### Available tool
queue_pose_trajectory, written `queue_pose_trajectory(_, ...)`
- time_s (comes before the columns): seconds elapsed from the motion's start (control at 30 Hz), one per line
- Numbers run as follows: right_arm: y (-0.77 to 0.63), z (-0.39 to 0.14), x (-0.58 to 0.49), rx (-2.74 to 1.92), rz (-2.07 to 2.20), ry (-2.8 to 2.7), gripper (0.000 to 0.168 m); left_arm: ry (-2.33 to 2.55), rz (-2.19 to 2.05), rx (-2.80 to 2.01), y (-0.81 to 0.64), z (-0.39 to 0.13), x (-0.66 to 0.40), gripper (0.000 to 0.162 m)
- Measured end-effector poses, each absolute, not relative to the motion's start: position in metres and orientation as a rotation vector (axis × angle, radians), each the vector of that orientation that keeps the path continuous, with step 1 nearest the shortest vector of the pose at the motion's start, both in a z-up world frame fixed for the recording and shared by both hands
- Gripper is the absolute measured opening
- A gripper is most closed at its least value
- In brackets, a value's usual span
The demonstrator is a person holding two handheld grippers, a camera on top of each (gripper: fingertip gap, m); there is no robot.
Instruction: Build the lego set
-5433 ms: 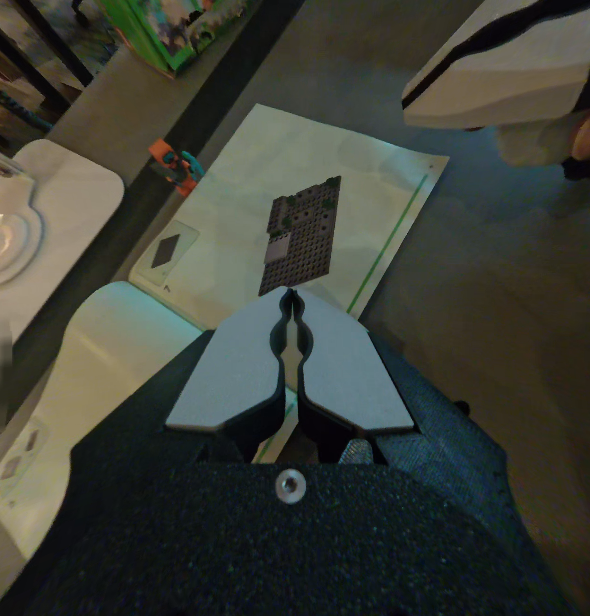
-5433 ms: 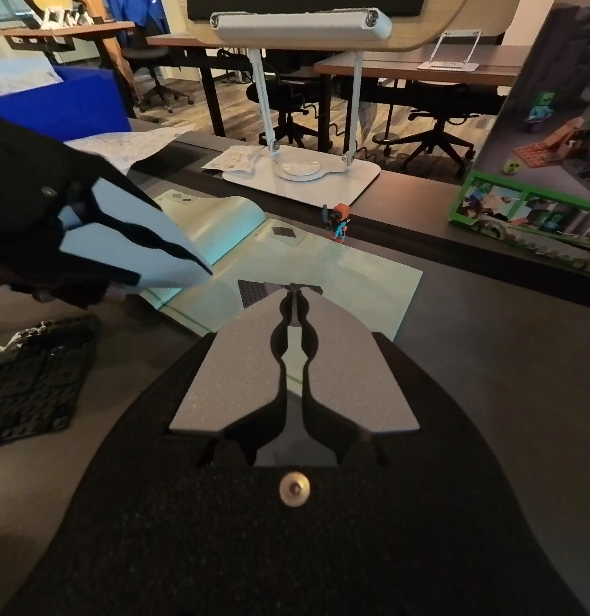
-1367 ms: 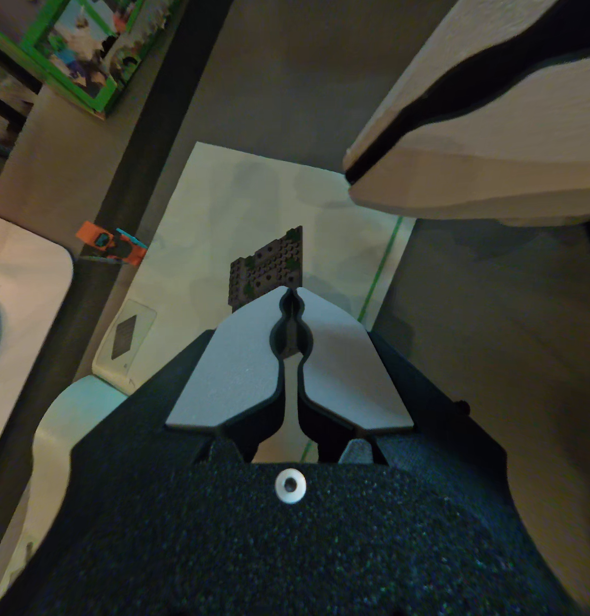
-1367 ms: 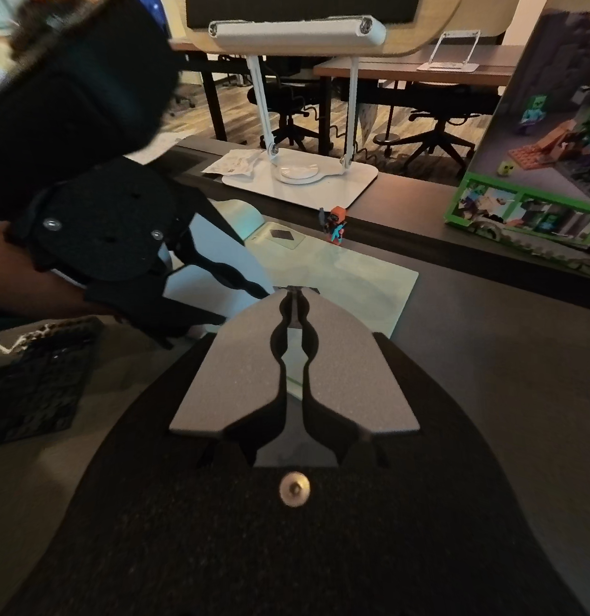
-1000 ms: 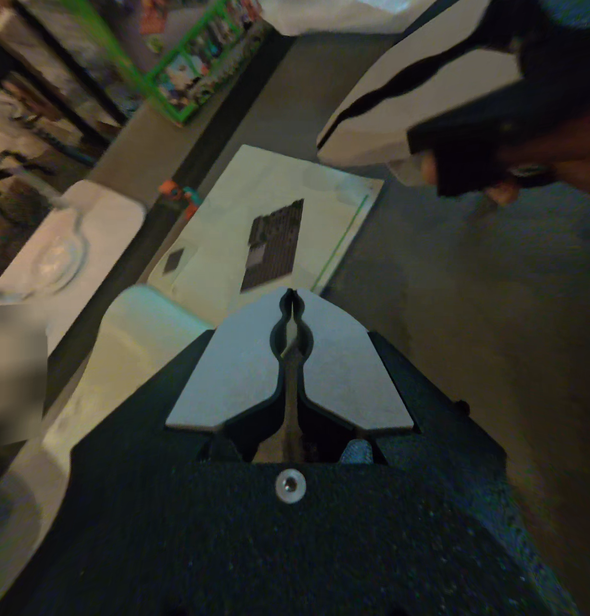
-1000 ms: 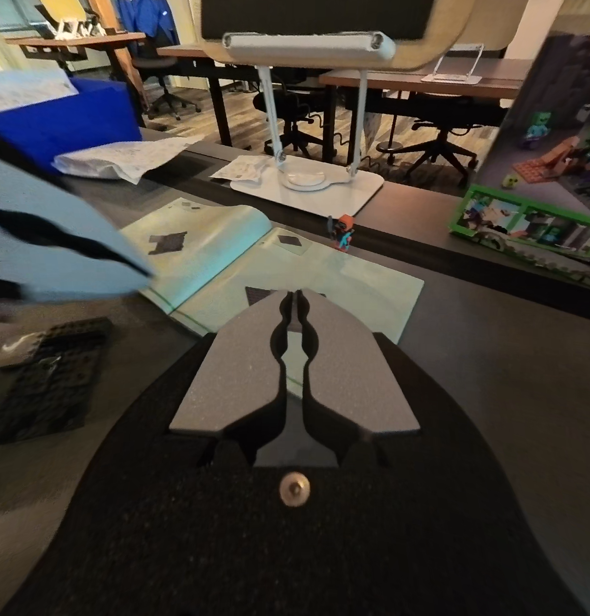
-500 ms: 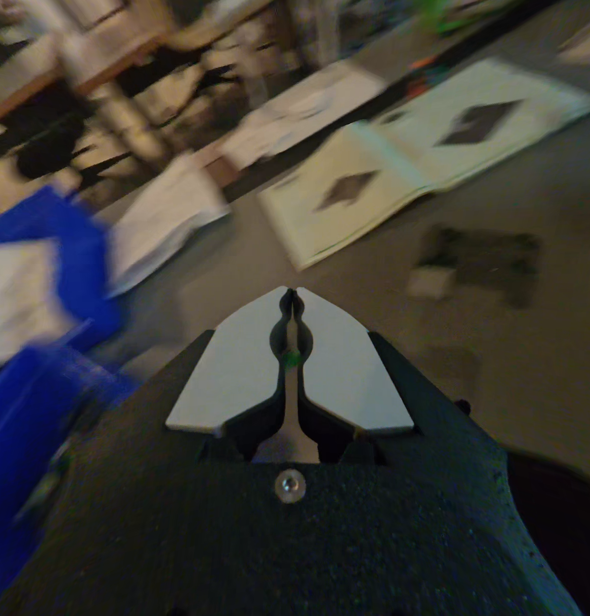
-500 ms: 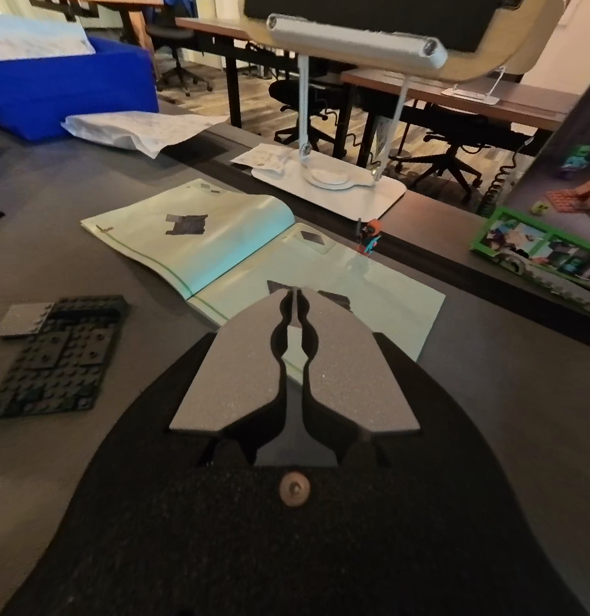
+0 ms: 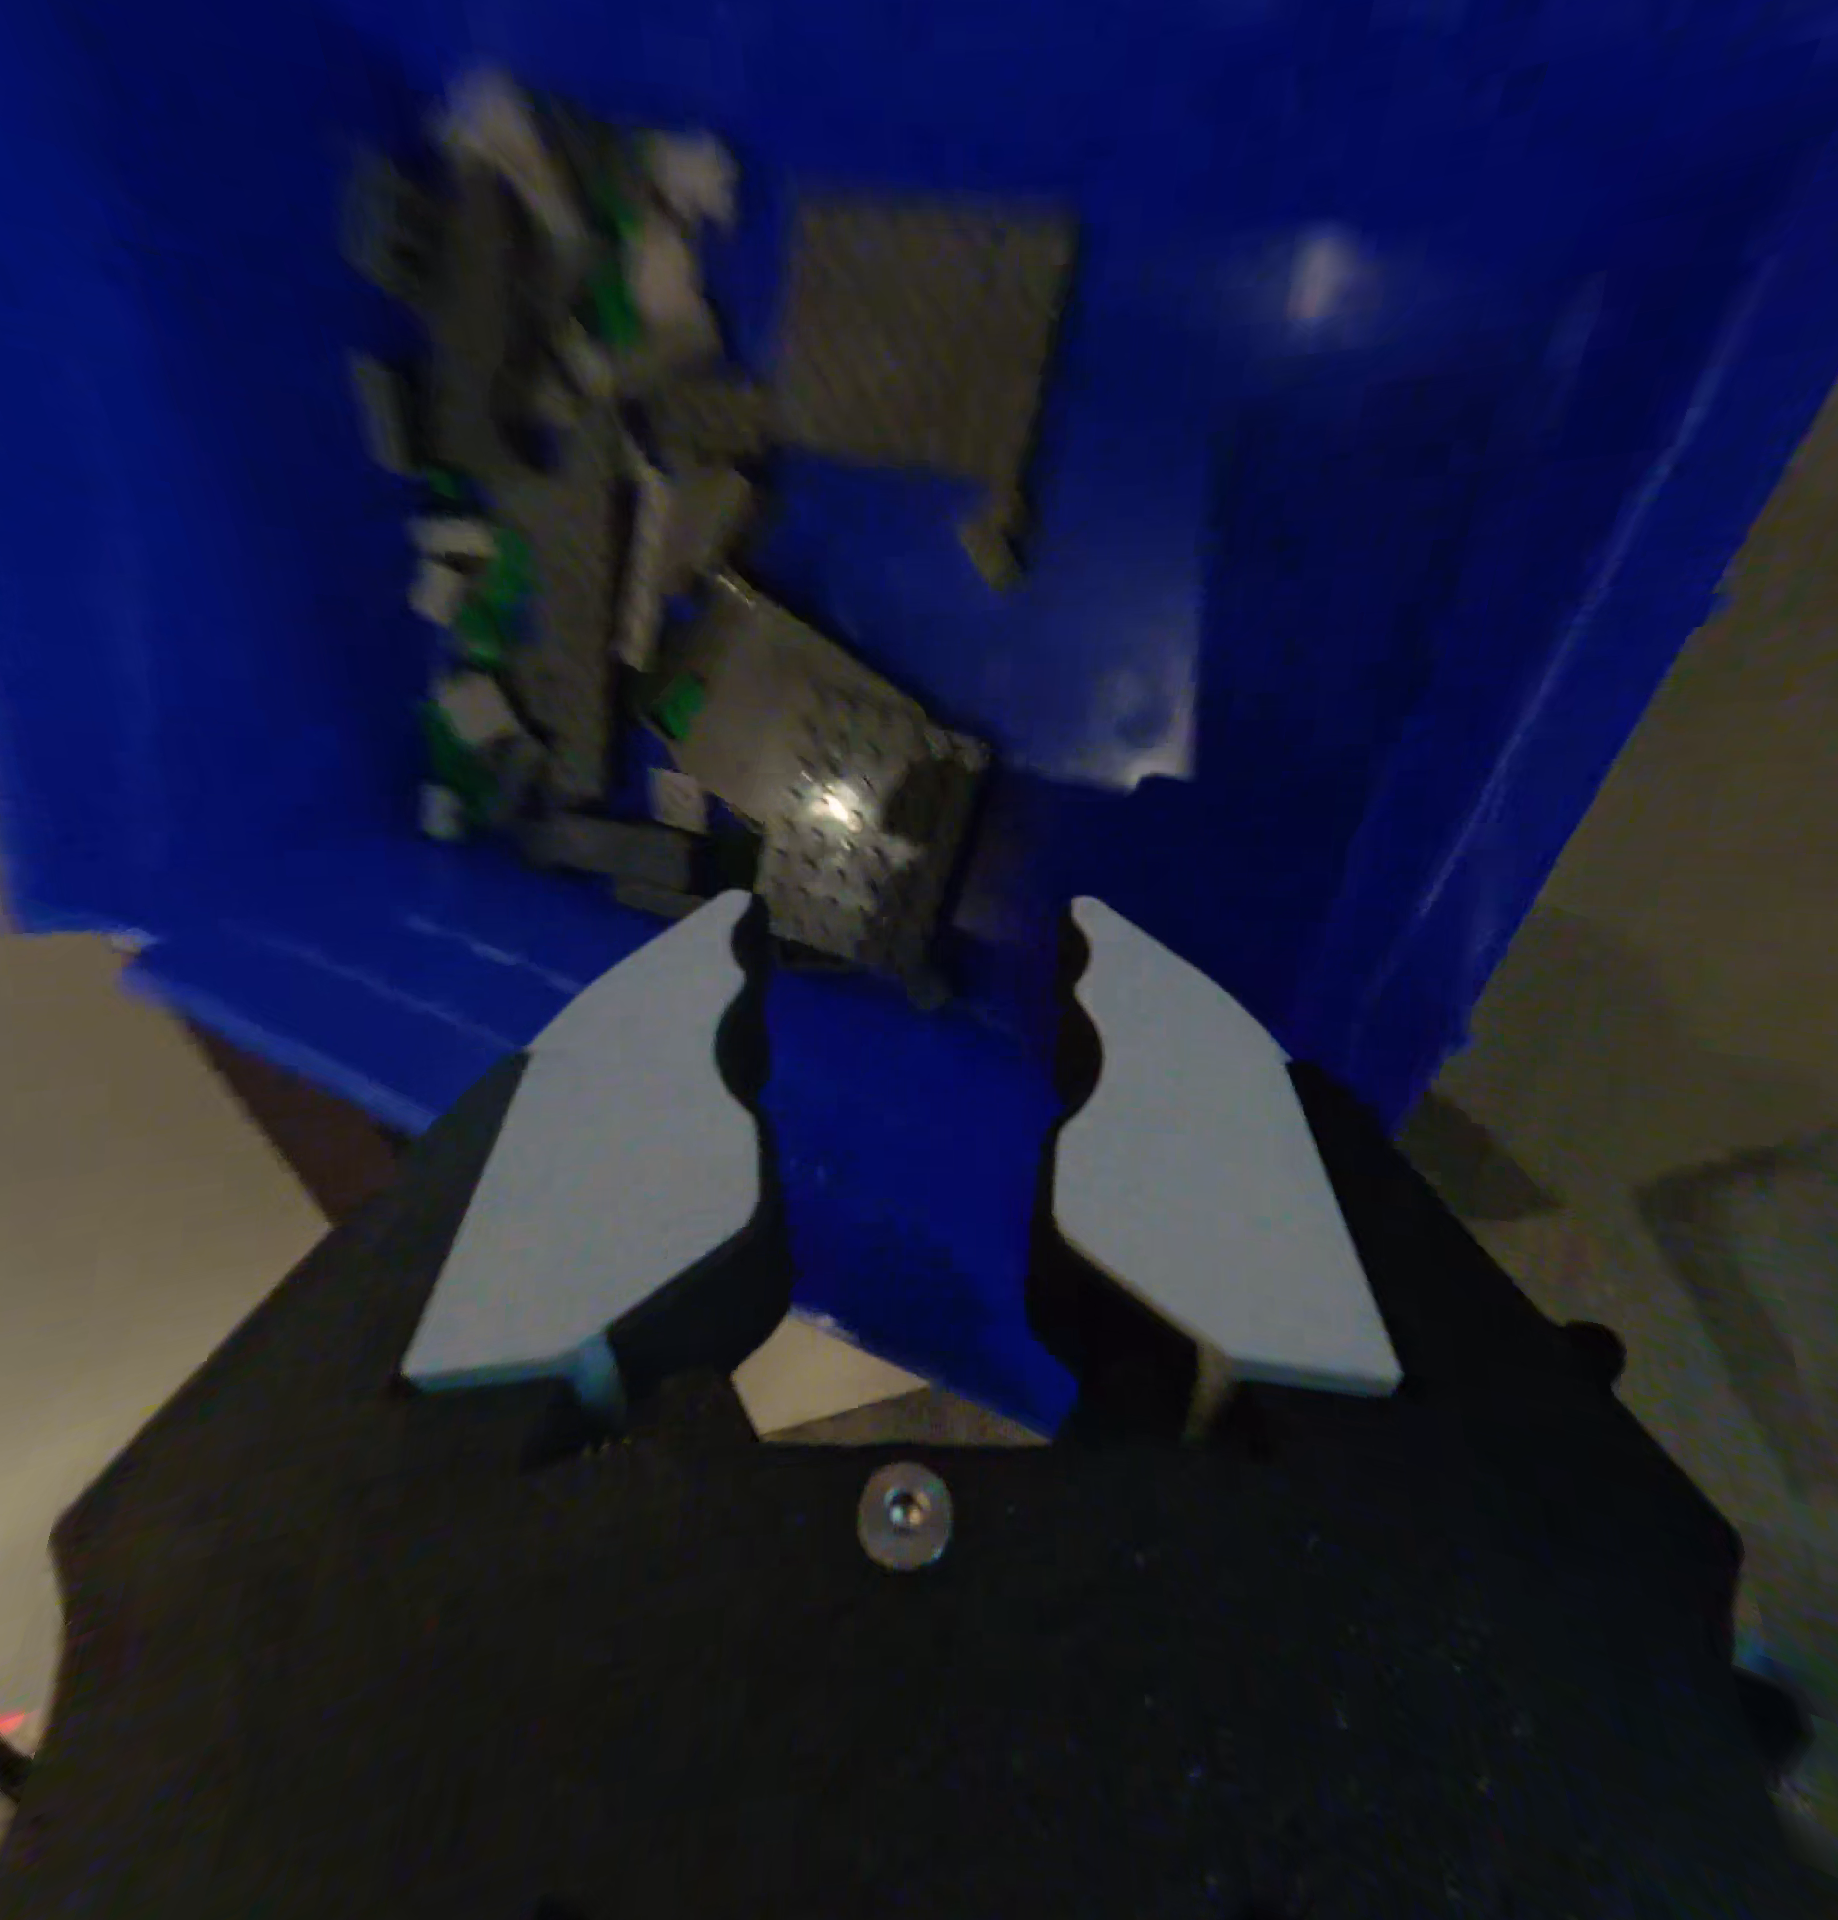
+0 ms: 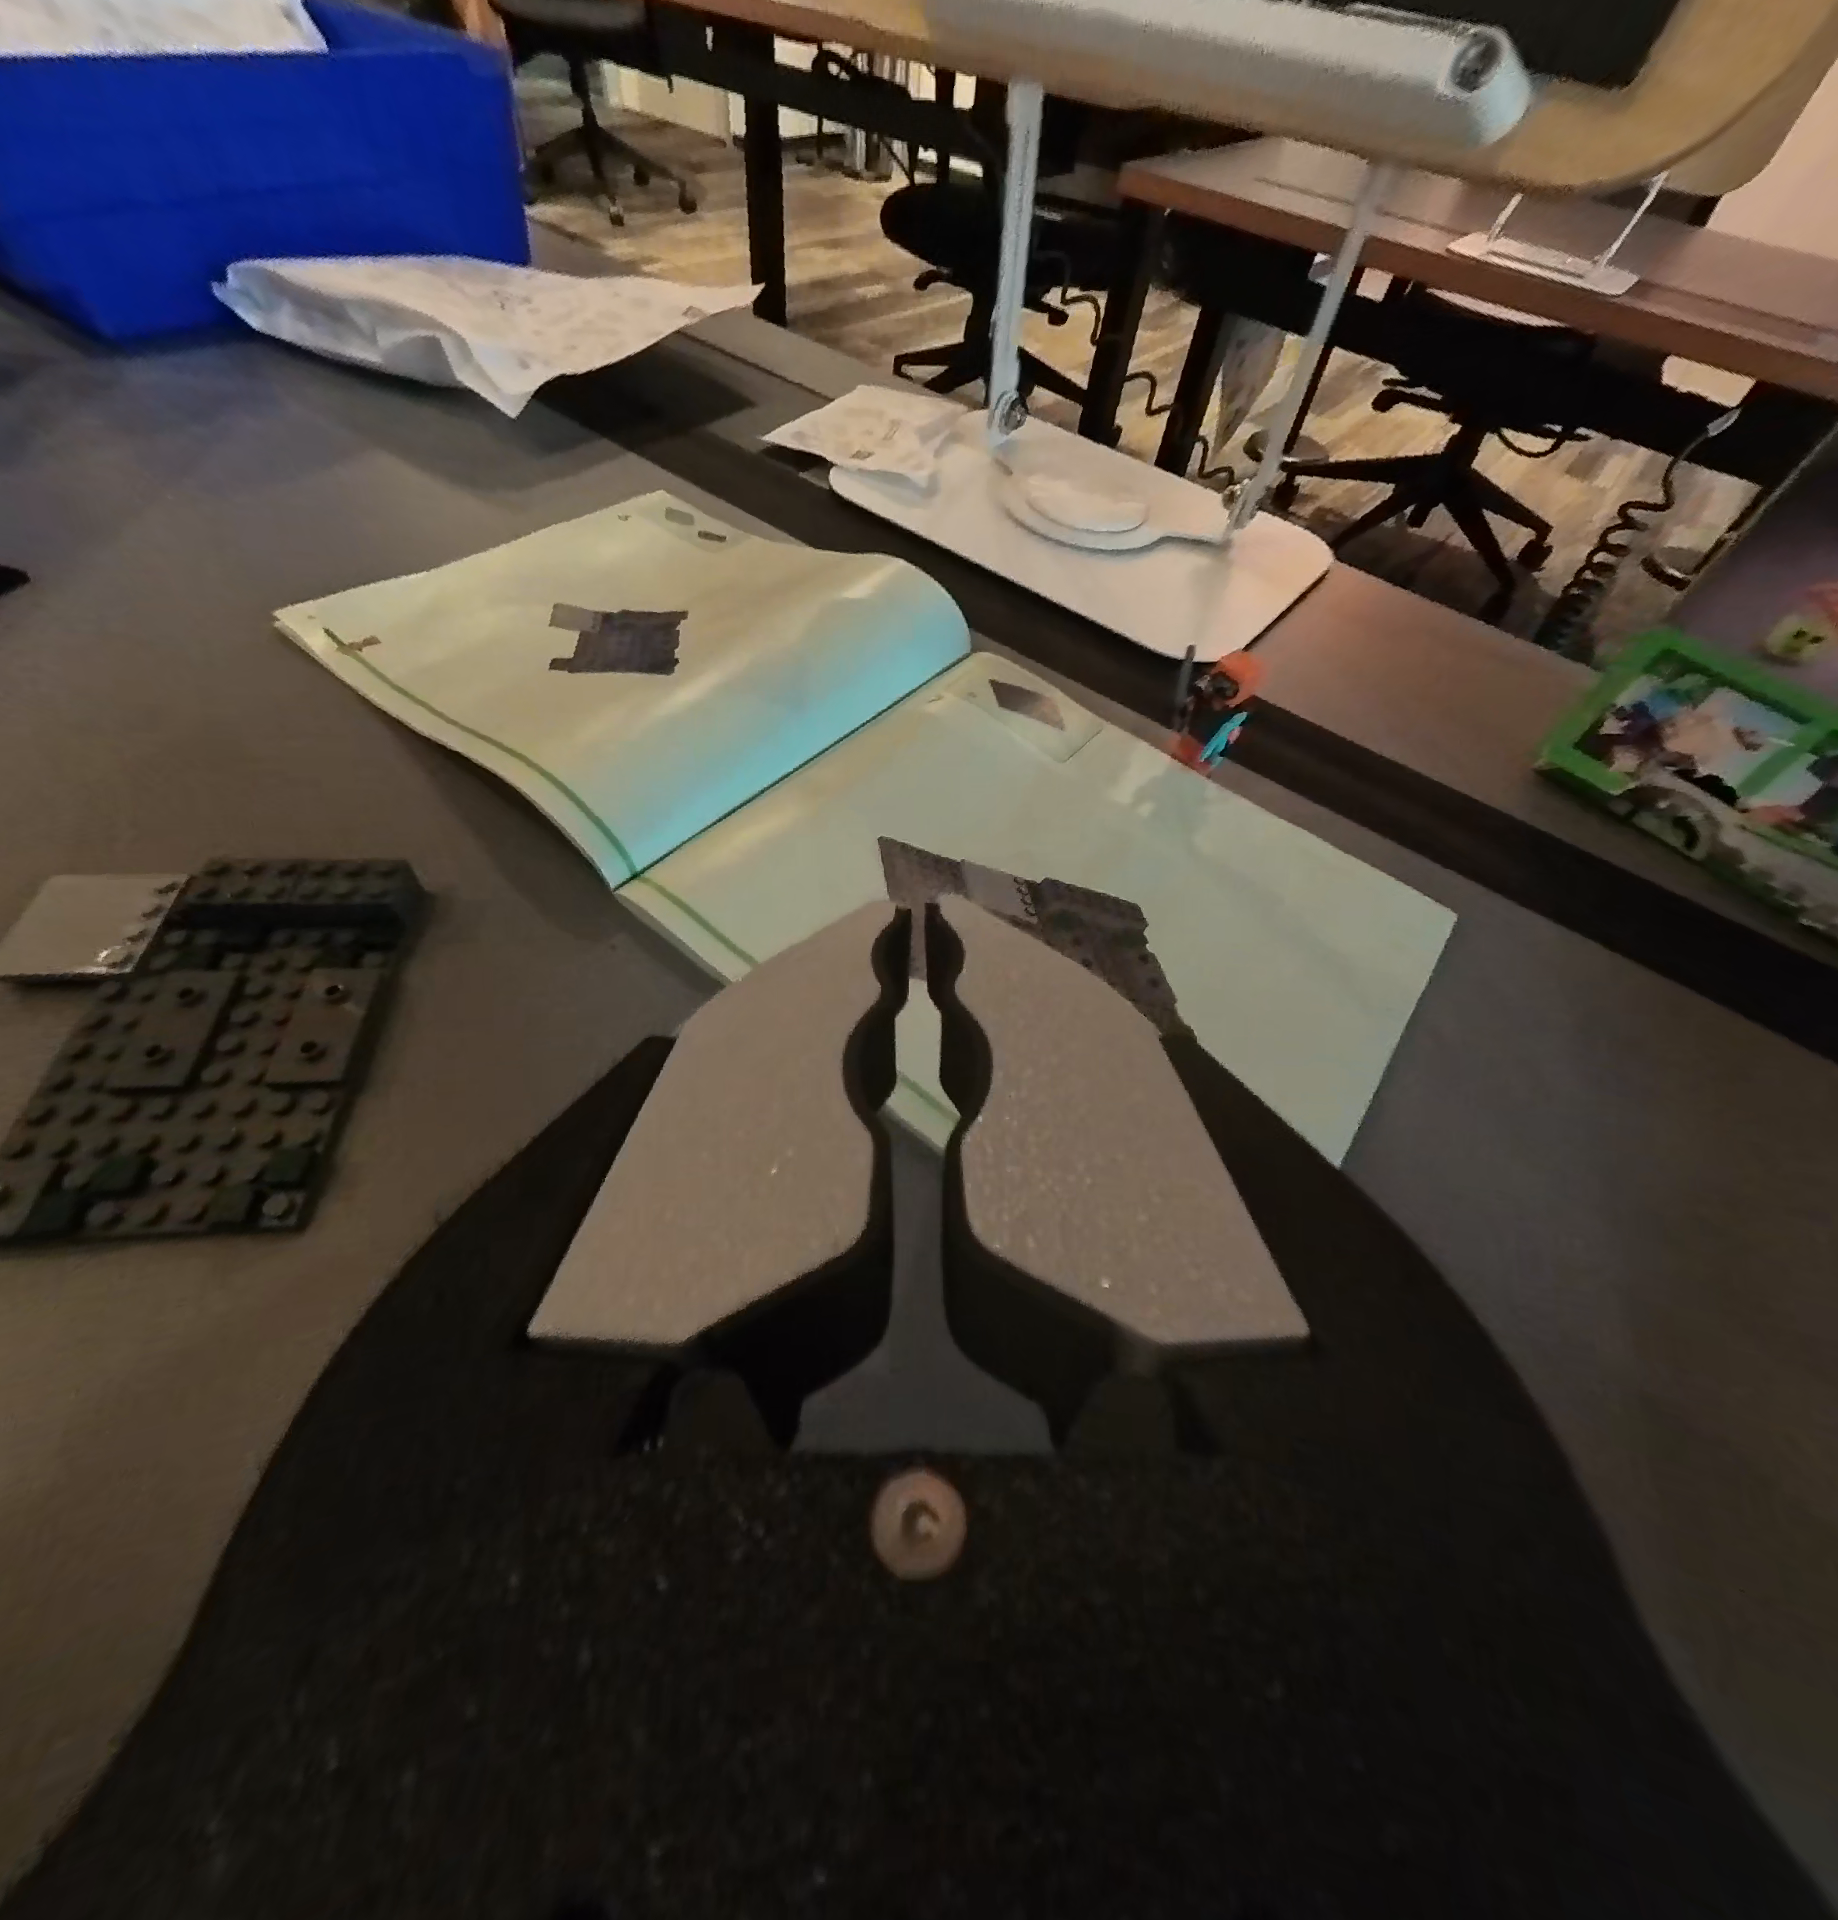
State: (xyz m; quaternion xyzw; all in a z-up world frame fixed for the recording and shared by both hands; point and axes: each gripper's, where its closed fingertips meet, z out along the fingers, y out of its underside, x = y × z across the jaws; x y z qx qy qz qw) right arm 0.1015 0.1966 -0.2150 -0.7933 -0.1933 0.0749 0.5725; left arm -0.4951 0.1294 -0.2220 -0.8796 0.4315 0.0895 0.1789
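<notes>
Nearest to us, our left gripper [image 9: 910, 914] hangs over the near rim of the blue bin [image 9: 1414, 520] with its jaws spread wide and nothing between them, which we read as a reach for the next piece. Just past the fingertips a grey studded plate [image 9: 832, 769] lies tilted on the bin floor. Beyond it sits a heap of loose grey and green pieces [image 9: 541, 520], and farther back a larger grey baseplate [image 9: 915, 332]. This view is smeared, so the heap may hold other colours we cannot make out.

Our right gripper [image 10: 917, 920] waits above the table [image 10: 1517, 1195] with its jaws closed to a thin slit and empty, kept clear of the work. To its left the partly built dark plate assembly [image 10: 198, 1049] lies flat on the table. Ahead, the instruction booklet [image 10: 686, 707] lies open toward us, presumably so the current step can be read. Behind that stand a small minifigure [image 10: 1221, 712], a white lamp base [image 10: 1102, 520] and, far right, the set's green-edged box [image 10: 1725, 769].

Half a second ago the left gripper was pinched shut and sweeping past the booklet and assembly; now it has opened and arrived over the bin. The right view has only drawn a little closer to the booklet.
</notes>
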Motion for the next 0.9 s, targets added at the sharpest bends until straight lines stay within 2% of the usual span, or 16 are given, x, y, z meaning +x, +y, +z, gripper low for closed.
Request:
queue_pose_trajectory(0.1,0.196,-0.217,0.101,-1.868,0.167,-0.458,0.002,1.356,0.257,-2.529,0.130,-0.240,-0.502,0.061)
queue_pose_trajectory(0.4,0.197,-0.226,0.100,-1.897,0.145,-0.472,0.002,1.596,0.396,-2.666,0.143,-0.270,-0.515,0.068)
queue_pose_trajectory(0.53,0.198,-0.226,0.103,-1.896,0.142,-0.462,0.002,1.642,0.469,-2.744,0.141,-0.283,-0.523,0.066)
queue_pose_trajectory(0.7,0.198,-0.229,0.103,-1.906,0.153,-0.461,0.002,1.591,0.505,-2.761,0.145,-0.285,-0.522,0.052)
queue_pose_trajectory(0.9,0.197,-0.226,0.102,-1.895,0.155,-0.467,0.002,1.632,0.545,-2.725,0.145,-0.281,-0.524,0.052)
